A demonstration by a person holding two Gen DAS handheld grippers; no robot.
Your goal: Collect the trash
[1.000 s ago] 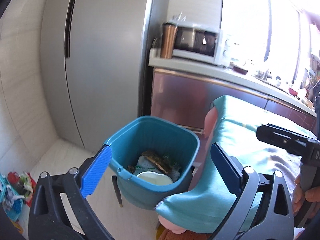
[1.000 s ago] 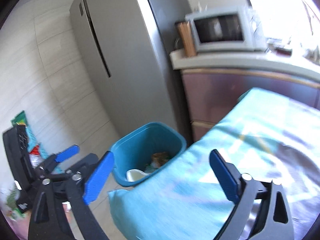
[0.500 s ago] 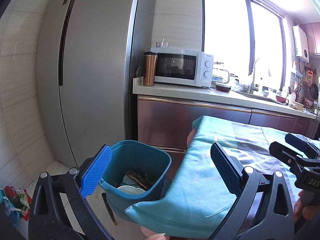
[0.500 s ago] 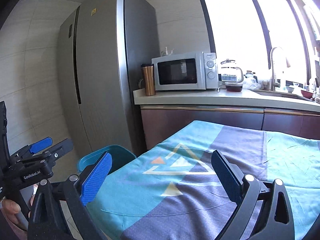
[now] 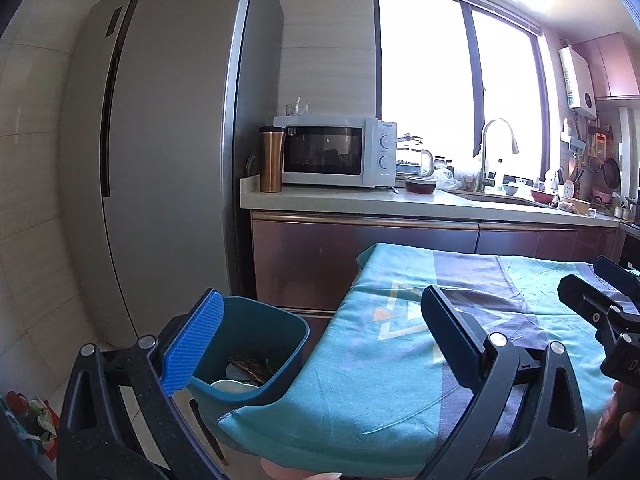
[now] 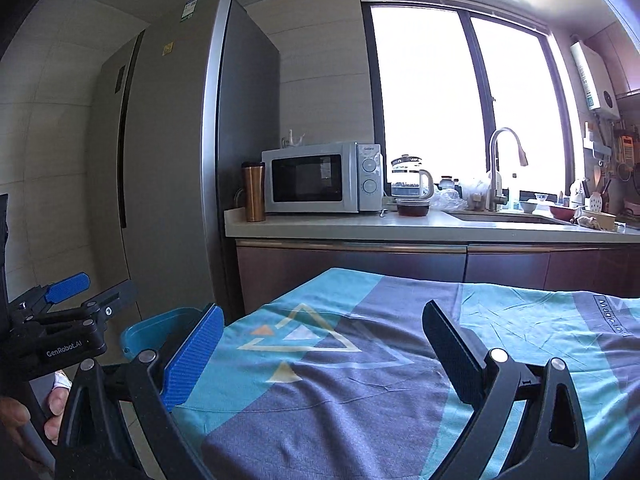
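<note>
A teal bin (image 5: pixel 256 332) stands on the floor by the table's left corner, holding a white lid and brown and green scraps (image 5: pixel 250 368). My left gripper (image 5: pixel 320 340) hangs open over the table corner, its blue pad near the bin's rim, with nothing between its fingers. In the right wrist view only the bin's rim (image 6: pixel 160 330) shows past the cloth. My right gripper (image 6: pixel 322 350) is open above the teal and purple tablecloth (image 6: pixel 360 380), holding nothing. The other tool appears at each view's edge: the right gripper (image 5: pixel 604 300) and the left gripper (image 6: pixel 72 300).
A tall grey fridge (image 5: pixel 168 180) stands behind the bin. A counter (image 5: pixel 400 202) carries a copper tumbler (image 5: pixel 272 160), a microwave (image 5: pixel 336 152), a kettle, a sink tap. Colourful bags (image 5: pixel 28 420) lie on the floor at far left. A hand (image 6: pixel 24 412) grips the left tool.
Both cameras have tilted up and pulled back from the bin, so the counter and window now fill the views. The bin has dropped lower in frame. Both grippers stayed open.
</note>
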